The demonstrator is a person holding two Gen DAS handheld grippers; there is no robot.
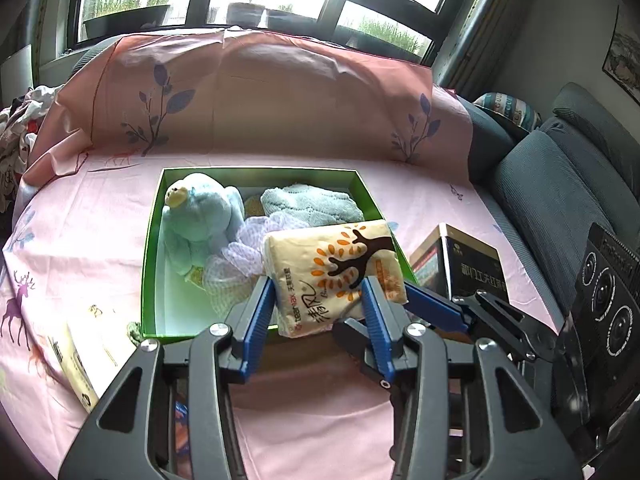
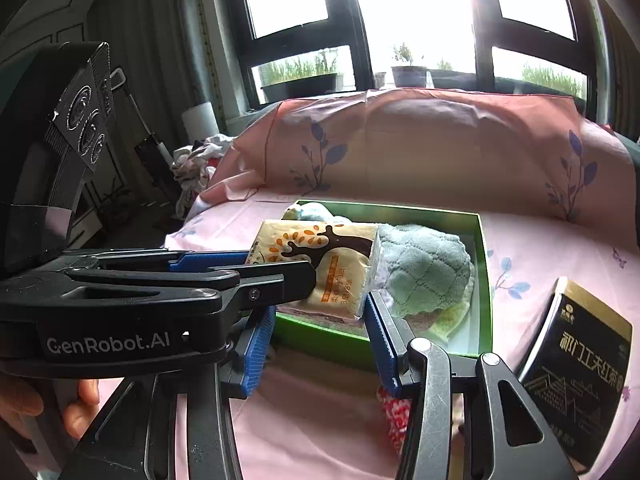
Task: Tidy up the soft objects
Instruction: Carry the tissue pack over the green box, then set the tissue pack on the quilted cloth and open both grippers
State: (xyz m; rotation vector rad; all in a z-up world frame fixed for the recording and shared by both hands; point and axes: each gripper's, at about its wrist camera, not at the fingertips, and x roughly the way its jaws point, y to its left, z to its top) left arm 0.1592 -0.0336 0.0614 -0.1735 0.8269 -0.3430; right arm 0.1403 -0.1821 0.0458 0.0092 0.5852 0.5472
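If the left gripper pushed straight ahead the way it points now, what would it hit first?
Likely the white mesh sponge inside the green box, since the tissue pack that the left gripper holds leads; depth is unclear.

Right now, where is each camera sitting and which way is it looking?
Left wrist: sits on the left gripper, looks down its blue fingers at the green box; the right gripper shows beside it.
Right wrist: sits on the right gripper, looks toward the box and window; the left gripper and a hand show.
Both see: the tissue pack, held by both grippers, and the black box.
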